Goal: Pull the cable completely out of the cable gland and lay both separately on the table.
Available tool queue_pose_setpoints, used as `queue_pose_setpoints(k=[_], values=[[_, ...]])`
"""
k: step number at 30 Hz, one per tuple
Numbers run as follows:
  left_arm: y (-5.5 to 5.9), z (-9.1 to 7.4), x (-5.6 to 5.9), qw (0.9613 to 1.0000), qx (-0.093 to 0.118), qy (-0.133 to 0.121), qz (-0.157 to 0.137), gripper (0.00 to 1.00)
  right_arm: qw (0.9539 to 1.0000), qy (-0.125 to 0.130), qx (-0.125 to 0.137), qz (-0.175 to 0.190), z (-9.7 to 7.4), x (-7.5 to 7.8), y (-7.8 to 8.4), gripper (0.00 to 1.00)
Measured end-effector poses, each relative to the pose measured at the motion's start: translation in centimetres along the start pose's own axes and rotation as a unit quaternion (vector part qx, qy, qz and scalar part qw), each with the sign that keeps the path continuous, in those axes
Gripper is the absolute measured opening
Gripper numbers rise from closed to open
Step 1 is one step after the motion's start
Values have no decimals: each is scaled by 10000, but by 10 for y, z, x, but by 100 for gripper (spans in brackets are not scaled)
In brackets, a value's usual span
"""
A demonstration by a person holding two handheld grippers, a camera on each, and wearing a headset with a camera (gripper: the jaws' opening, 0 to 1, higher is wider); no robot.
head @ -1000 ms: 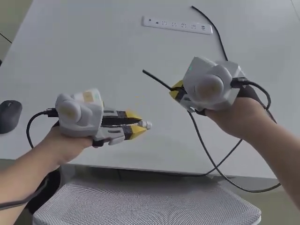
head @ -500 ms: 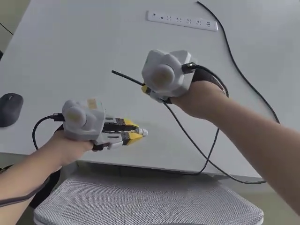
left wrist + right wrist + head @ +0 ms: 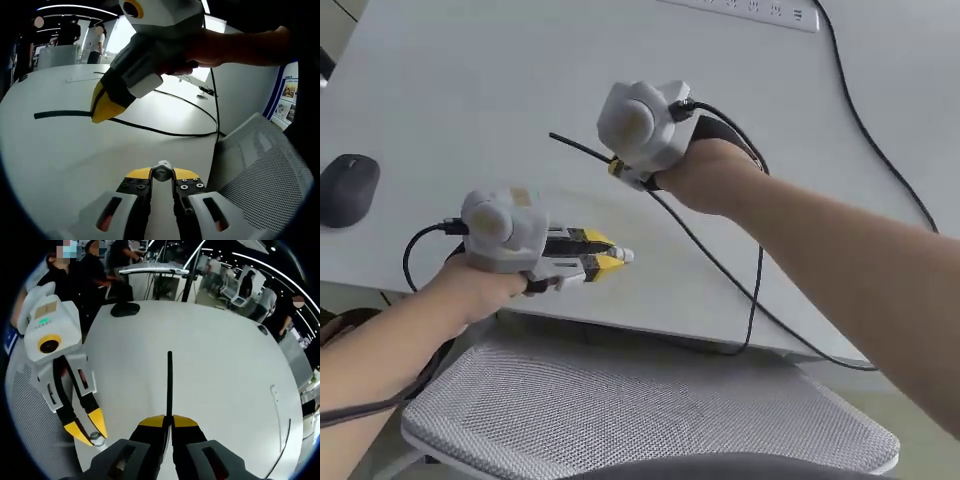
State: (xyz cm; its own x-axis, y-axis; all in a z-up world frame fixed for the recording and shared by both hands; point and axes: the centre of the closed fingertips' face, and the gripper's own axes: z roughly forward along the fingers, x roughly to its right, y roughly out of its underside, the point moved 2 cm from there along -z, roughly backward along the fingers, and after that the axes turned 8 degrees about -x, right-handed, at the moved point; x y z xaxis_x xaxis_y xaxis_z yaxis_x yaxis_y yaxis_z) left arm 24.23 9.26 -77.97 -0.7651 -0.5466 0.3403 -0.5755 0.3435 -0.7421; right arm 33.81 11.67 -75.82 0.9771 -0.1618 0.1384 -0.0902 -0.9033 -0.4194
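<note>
My left gripper (image 3: 616, 260) hovers near the table's front edge, shut on a small grey cable gland (image 3: 627, 257). In the left gripper view the gland (image 3: 161, 171) sits pinched between the yellow tips. My right gripper (image 3: 617, 172) is above and behind the left one, shut on the black cable (image 3: 578, 147). The cable's free end sticks out to the left. Its long part (image 3: 720, 270) trails right and hangs over the table edge. In the right gripper view the cable (image 3: 169, 380) runs straight ahead from my right gripper (image 3: 169, 421). Cable and gland are apart.
A dark mouse (image 3: 348, 188) lies at the table's left. A white power strip (image 3: 750, 6) lies at the far edge, and another black lead (image 3: 880, 150) runs from it. A grey mesh chair (image 3: 620, 420) stands under the front edge. People stand in the background.
My right gripper has carried the cable leftward, from the right of the left gripper's tips to above and behind them. The left gripper has kept the gland almost in place.
</note>
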Motion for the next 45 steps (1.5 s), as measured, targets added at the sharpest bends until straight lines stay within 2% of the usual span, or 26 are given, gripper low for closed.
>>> queue_pose_setpoints(k=[3, 8, 12, 15, 27, 30, 36, 41, 45], values=[[5, 0, -9, 9999, -9, -106, -101, 15, 9998, -119, 131, 80, 13, -2, -5, 0], [5, -1, -20, 9995, 51, -222, -203, 15, 9998, -137, 111, 30, 27, -1, -10, 0], [8, 2, -26, 9994, 15, -288, -199, 15, 9998, -173, 18, -53, 37, -3, -6, 0], [8, 2, -29, 9991, 60, -357, -213, 16, 9997, -235, 77, -43, 40, -7, -4, 0], [10, 2, -31, 9991, -9, -403, -103, 16, 9998, -168, 56, -126, 48, -8, -1, 0], [10, 3, -32, 9989, -77, -449, -116, 16, 9997, -153, 80, -176, 49, -9, -1, 0], [13, 2, -34, 9976, -286, -614, 140, 16, 9996, -157, 88, -234, 50, -8, -1, 0], [12, 0, -35, 9968, -374, -683, 185, 16, 9991, -82, 60, -406, 50, -9, -2, 1], [13, 0, -34, 9955, -494, -733, 341, 16, 9991, -48, 50, -430, 50, -9, -3, 1]])
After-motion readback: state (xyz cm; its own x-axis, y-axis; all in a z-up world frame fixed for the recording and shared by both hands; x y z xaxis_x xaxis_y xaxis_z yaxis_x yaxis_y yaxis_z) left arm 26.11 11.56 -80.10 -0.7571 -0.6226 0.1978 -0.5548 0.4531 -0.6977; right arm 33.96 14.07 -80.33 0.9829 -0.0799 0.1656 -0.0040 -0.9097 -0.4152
